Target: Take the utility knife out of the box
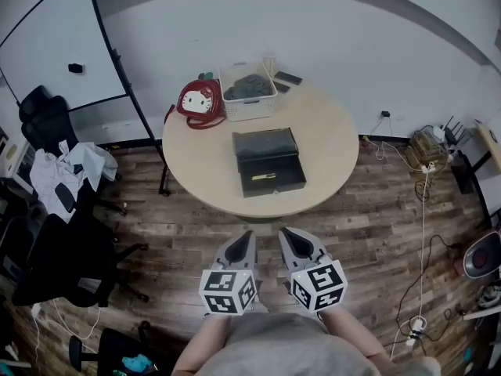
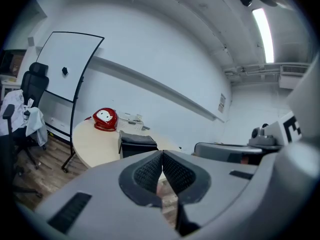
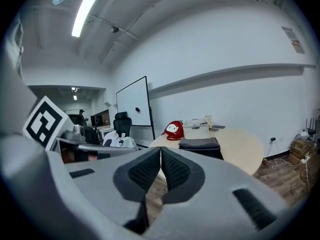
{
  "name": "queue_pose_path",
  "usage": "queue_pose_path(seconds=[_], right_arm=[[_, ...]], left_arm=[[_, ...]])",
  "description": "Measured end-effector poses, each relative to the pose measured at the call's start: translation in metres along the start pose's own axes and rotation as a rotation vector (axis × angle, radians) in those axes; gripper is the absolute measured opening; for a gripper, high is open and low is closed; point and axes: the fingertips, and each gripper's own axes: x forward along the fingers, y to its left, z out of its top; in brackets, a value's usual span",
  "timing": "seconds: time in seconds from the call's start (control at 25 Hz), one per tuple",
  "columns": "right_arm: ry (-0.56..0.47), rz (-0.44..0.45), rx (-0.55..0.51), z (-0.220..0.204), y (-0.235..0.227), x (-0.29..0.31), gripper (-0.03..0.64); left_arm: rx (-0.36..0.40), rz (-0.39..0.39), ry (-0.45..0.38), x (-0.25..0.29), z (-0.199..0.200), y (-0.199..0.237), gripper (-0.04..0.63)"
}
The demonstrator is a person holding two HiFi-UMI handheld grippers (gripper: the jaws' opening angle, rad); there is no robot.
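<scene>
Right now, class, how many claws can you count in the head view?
2. The left claw is low in the picture, just short of the round table's near edge. The right claw is beside it. Both are shut and empty.

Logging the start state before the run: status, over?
Left gripper shut, empty; right gripper shut, empty. Both short of the table. Knife in open box, untouched. Path clear.

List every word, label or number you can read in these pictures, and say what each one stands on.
No text can be read anywhere.
Small white wall notice: print too small to read.
Red cat-face bag: no lettering visible.
</scene>
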Motion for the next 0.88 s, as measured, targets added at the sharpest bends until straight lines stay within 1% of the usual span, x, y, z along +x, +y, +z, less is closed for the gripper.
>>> queue_pose_path(seconds=[0.44,0.6,0.88], right_arm=[[0.006,-0.023,0.014,0.011,-0.018,0.087,0.0],[0.028,-0.024,0.019,0.009,-0.024,0.106,0.0],[0.076,-0.011,-0.013,0.007,-0.042,0.127,0.0]], left_arm=[[0.004,-0.022,0.026,0.053,0.023,0.062,0.003],[-0.02,-0.012,0.033,0.063,0.026,0.081,0.003],[-0.049,0.015,0.054,0.075,0.023,0.099,0.003]])
